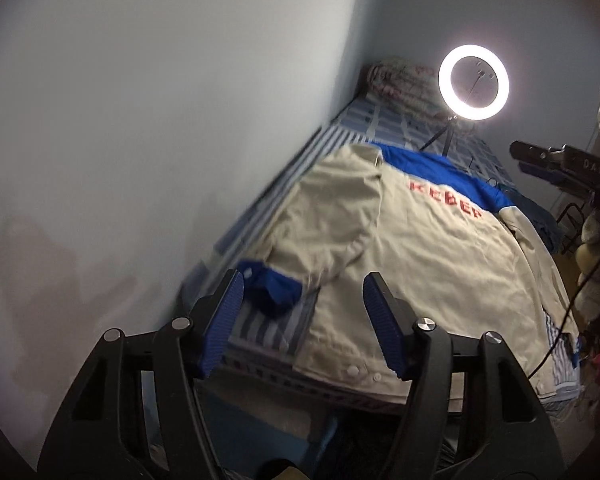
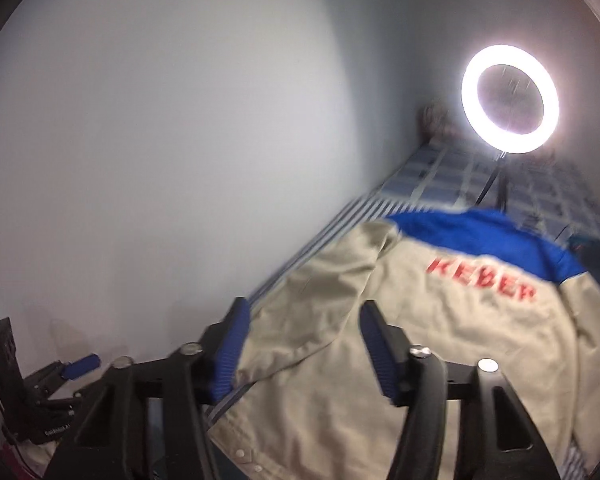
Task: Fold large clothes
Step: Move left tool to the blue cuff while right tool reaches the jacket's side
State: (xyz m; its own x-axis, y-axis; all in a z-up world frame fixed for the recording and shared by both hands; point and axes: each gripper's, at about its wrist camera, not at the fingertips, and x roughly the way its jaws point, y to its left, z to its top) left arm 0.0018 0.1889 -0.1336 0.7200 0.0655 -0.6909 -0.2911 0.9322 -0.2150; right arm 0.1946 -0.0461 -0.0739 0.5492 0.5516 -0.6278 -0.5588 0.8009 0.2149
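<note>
Beige cotton jacket [image 1: 432, 264], blue across the shoulders, red lettering below the yoke; lies back-up and spread over the near part of a bed [image 1: 412, 128]. One sleeve [image 1: 332, 236] is folded in over the body, its blue cuff [image 1: 274, 290] resting on the sheet near the wall side. Snap buttons show along the near hem.

Bedding: blue-and-white checked and striped sheet. Patterned bundle of bedclothes [image 1: 404, 88] at the far end.

Room: plain pale wall [image 1: 172, 120] running along the bed's left edge. Lit ring light [image 1: 473, 83] on a small tripod stands on the bed beyond the jacket.

Left gripper [image 1: 303, 322]: jaws apart over the cuff and near hem, nothing between the blue pads.

Right gripper [image 2: 303, 350]: jaws apart above the folded sleeve, gripping nothing.
</note>
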